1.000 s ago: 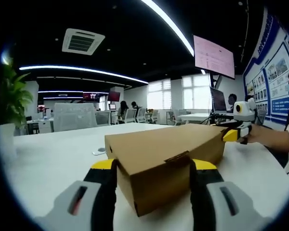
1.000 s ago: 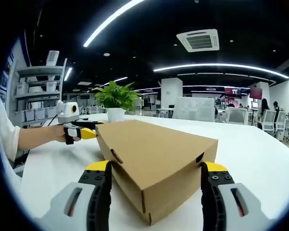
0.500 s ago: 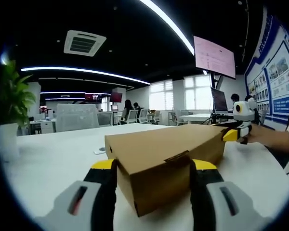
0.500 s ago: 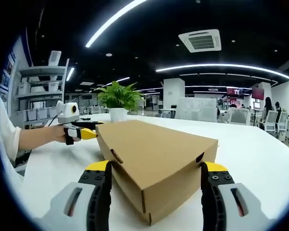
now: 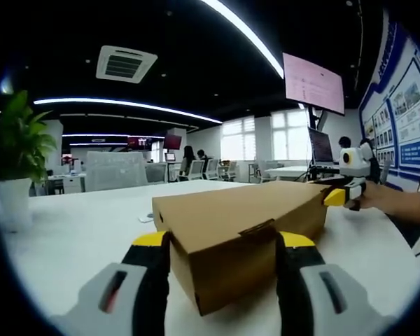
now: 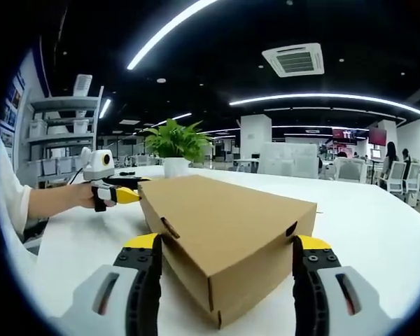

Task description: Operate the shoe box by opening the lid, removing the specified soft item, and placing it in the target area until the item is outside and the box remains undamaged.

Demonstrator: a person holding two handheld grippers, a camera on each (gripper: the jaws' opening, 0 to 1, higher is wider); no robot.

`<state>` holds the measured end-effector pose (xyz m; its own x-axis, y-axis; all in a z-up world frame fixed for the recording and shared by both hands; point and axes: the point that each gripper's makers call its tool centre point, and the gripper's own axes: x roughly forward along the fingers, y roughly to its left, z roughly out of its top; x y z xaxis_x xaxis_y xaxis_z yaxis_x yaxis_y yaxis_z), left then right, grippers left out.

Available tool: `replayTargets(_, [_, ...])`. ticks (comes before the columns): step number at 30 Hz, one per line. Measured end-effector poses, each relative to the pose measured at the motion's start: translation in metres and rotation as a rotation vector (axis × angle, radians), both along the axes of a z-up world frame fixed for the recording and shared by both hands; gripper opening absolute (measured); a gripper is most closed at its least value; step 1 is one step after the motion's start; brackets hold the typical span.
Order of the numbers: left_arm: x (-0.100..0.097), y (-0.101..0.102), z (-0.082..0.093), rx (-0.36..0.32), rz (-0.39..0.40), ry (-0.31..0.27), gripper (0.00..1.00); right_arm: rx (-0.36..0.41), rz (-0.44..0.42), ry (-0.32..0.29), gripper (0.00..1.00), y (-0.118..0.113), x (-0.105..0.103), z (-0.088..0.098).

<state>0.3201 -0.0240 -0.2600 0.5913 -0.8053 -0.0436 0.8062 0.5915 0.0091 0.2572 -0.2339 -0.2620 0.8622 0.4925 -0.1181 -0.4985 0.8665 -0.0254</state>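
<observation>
A brown cardboard shoe box (image 5: 245, 217) lies on the white table (image 5: 77, 231) with its lid down. My left gripper (image 5: 224, 241) is open, and its yellow-tipped jaws stand wide apart on either side of the box's near corner, close against its walls. The right gripper (image 6: 227, 245) is open too, straddling the opposite corner of the shoe box (image 6: 224, 224) in the same way. In the left gripper view the right gripper (image 5: 344, 190), held by a hand, shows at the box's far end. The left gripper (image 6: 112, 190) shows likewise in the right gripper view. The box's contents are hidden.
A potted green plant (image 6: 172, 147) stands on the table behind the box. White table (image 6: 378, 231) stretches around the box. A person's sleeve (image 6: 7, 203) is at the left edge. Office chairs, shelves and a wall screen (image 5: 311, 84) lie farther back.
</observation>
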Motion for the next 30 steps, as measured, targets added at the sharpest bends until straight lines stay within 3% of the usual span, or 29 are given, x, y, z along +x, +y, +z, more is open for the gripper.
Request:
replayTargets(21, [-0.027,0.009,0.001,0.001,0.054,-0.002,0.62,-0.001,0.041,0.0,0.78,0.008,-0.01,0.0])
replayTargets(30, [-0.026,0.019,0.001,-0.007,0.072,-0.005,0.62,0.0,0.062,0.004,0.78,0.01,-0.015,0.0])
